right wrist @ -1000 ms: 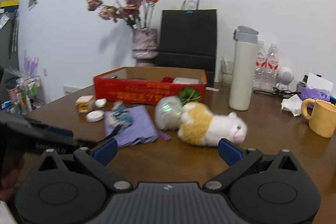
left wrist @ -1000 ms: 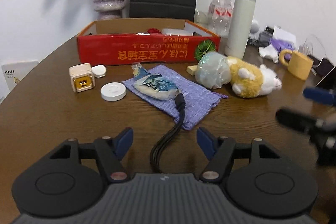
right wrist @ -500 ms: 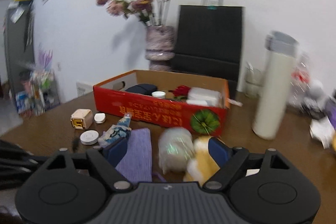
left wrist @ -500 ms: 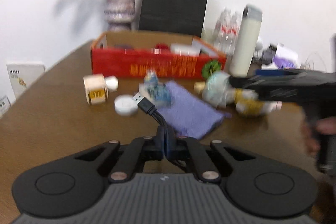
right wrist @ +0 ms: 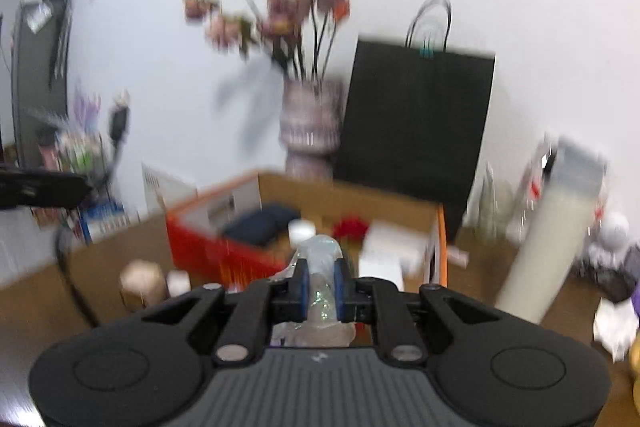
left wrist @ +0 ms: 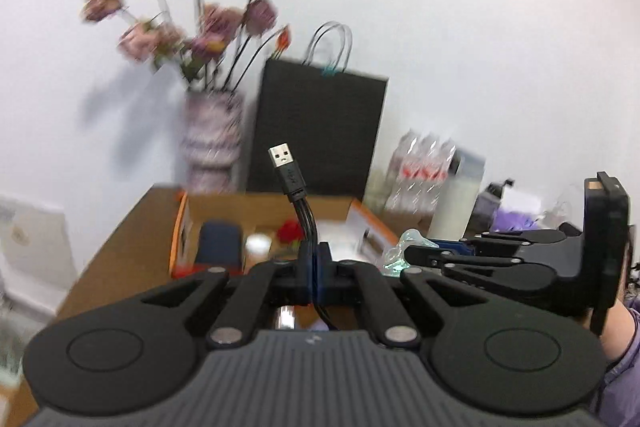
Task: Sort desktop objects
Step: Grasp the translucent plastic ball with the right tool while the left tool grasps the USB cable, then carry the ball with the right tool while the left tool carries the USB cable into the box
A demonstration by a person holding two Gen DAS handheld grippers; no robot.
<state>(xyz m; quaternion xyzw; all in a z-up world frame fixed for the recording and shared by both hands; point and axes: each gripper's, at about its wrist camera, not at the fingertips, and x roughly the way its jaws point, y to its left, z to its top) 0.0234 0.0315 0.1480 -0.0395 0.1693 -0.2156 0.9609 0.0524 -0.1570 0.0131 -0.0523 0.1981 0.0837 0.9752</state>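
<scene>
My left gripper is shut on a black USB cable, whose plug sticks up above the fingers, lifted off the table. The red cardboard box lies just beyond it, holding a dark pouch, a white disc and a red flower. My right gripper is shut on a crumpled clear plastic bag, raised in front of the same box. In the left wrist view the right gripper reaches in from the right with the bag. The right wrist view is blurred.
Behind the box stand a vase of dried flowers and a black paper bag. A tall white flask and water bottles are to the right. A wooden cube and a white puck sit on the brown table.
Both grippers went from open to shut. The left one took the cable off the table and rose; the right one swung left, closed on the plastic bag and lifted it toward the box.
</scene>
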